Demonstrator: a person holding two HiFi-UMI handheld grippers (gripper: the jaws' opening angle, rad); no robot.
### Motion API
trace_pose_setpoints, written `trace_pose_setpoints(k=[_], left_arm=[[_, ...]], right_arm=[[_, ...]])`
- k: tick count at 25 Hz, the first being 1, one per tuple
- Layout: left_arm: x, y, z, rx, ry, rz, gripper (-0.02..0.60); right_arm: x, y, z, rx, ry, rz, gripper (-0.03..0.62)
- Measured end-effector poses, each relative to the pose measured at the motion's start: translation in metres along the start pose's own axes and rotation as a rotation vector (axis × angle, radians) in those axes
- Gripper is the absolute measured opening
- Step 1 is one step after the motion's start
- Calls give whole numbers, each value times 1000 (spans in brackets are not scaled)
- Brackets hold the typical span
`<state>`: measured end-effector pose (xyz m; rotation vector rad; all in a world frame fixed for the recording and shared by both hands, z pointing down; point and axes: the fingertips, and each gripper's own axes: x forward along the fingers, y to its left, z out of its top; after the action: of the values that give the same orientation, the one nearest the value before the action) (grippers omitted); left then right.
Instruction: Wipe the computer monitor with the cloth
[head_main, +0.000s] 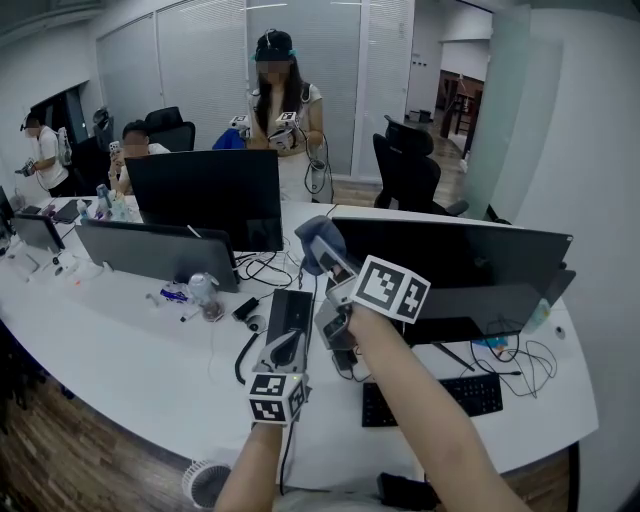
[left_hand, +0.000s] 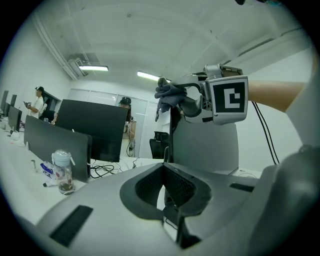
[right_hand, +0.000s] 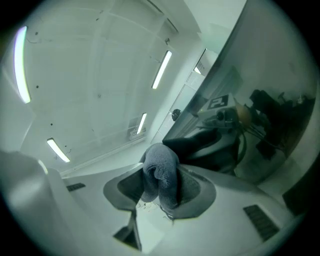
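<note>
A long white counter (head_main: 120, 350) curves across the room. The computer monitor (head_main: 470, 270) stands on its right part, wide and black, with a dark, glossy screen; in the right gripper view the glass mirrors that gripper.

The right gripper (head_main: 318, 250) is raised to the monitor's upper left corner. Its fingers are clamped on the cloth (right_hand: 161, 172). The left gripper (head_main: 292, 300) lies low over the counter, just left of the monitor. Its fingers are pressed together with nothing between them.

The cloth is grey-blue and plush. It is bunched into a thick folded wad that bulges out past the fingertips. In the left gripper view it sits at the top edge of the monitor, which is seen edge-on there; whether it touches the glass cannot be told.

A small clear bottle (head_main: 204, 293) with a pale lid stands upright on the counter, left of the left gripper. Some darker matter lies at its bottom; what it is cannot be told.
</note>
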<state>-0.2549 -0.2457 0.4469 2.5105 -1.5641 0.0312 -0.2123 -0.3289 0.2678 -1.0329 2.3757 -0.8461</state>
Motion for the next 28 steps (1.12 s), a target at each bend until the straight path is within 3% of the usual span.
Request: trace_pose_setpoints(k=[9, 15, 24, 28], left_arm=[[2, -1, -4, -4, 7, -8, 8], [2, -2, -6, -6, 13, 0, 8], [0, -7, -6, -20, -2, 0, 8], [0, -10, -8, -26, -5, 3, 8]], right_arm=[[-1, 22, 15, -169, -50, 49, 152], [-14, 39, 28, -288, -158, 125, 152], [-43, 59, 15, -682, -207, 163, 141], [-57, 64, 7, -783, -224, 180, 132]])
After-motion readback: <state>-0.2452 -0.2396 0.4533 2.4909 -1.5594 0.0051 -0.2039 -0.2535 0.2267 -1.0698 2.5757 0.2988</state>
